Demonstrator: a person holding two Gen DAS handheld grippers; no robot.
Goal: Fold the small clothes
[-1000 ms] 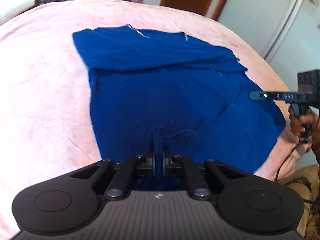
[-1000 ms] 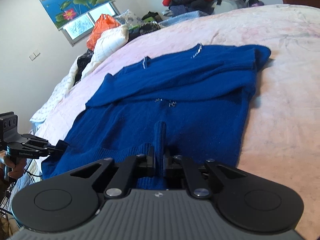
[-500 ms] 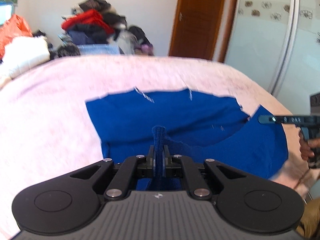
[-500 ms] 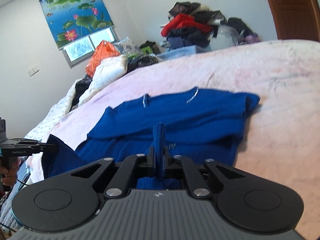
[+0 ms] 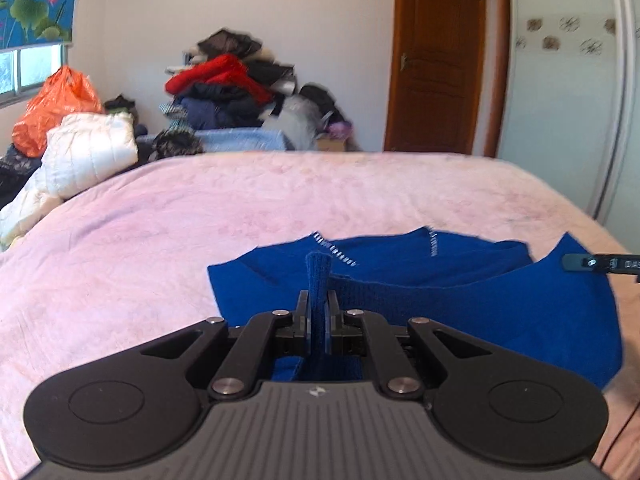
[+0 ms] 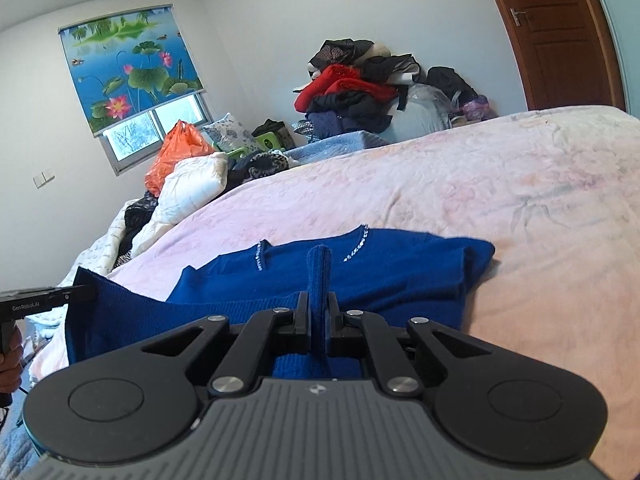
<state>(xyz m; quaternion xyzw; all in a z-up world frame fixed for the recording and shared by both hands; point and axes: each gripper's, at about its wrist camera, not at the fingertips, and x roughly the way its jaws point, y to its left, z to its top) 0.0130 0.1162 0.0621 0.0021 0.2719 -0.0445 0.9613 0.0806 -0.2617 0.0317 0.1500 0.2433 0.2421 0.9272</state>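
A blue knit sweater (image 5: 460, 280) with small rhinestones at the neck lies on the pink bedspread (image 5: 160, 232). My left gripper (image 5: 318, 300) is shut on its near hem, and a pinched ridge of knit stands up between the jaws. My right gripper (image 6: 319, 300) is shut on the same hem at the other corner of the sweater (image 6: 400, 272). The hem is lifted off the bed and stretched between the two grippers. The right gripper shows at the right edge of the left wrist view (image 5: 600, 263); the left gripper shows at the left edge of the right wrist view (image 6: 48, 300).
A heap of clothes (image 5: 232, 88) is piled past the bed's far end. A white quilted jacket (image 5: 88, 152) and an orange bag (image 5: 56, 100) lie at the left. A brown door (image 5: 436, 60) and a white wardrobe (image 5: 568, 100) stand at the right.
Both grippers have risen and tilted up with the hem, carrying it toward the neckline. The sweater's lower half has come off the bed and now covers less of its upper part in view.
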